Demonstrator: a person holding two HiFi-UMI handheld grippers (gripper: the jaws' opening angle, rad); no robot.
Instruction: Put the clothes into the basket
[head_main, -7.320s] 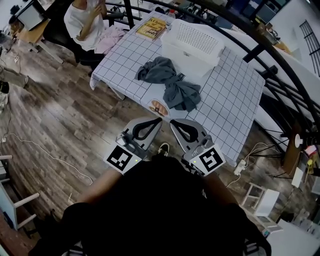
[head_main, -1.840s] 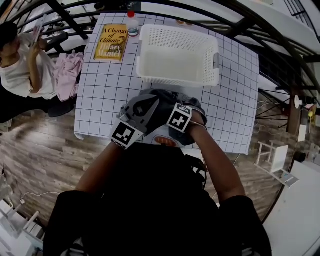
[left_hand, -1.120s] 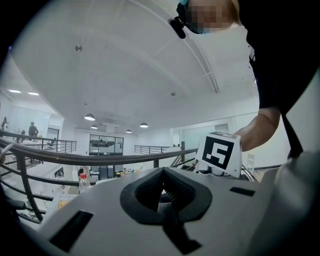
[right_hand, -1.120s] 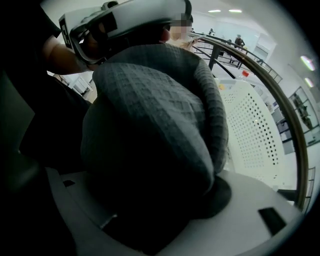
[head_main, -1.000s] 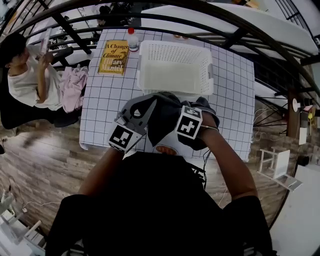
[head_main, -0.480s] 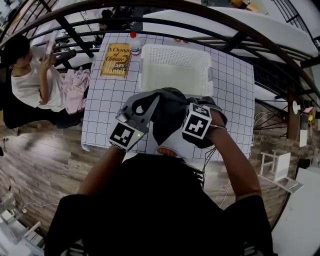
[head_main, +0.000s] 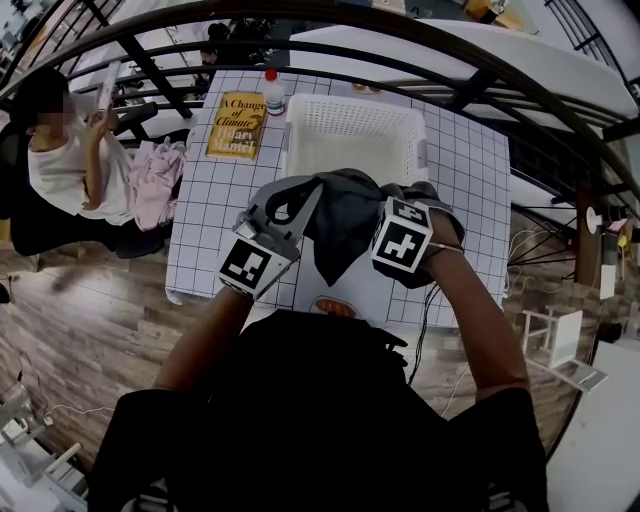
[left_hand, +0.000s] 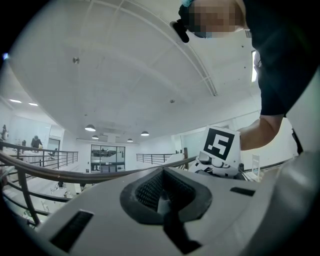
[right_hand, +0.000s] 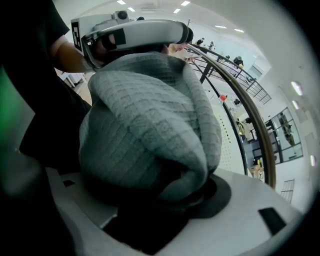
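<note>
grid-cloth table (head_main: 205, 245), white basket (head_main: 350, 145) on its far side, yellow book (head_main: 237, 125); small bottle (head_main: 272, 92) beside it

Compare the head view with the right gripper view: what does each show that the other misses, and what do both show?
Only the head view shows the book, the seated person and the pink cloth beside the table. Only the right gripper view shows the weave of the grey garment close up, bunched between the fingers of the right gripper. Both show the grey garment and the left gripper.
</note>
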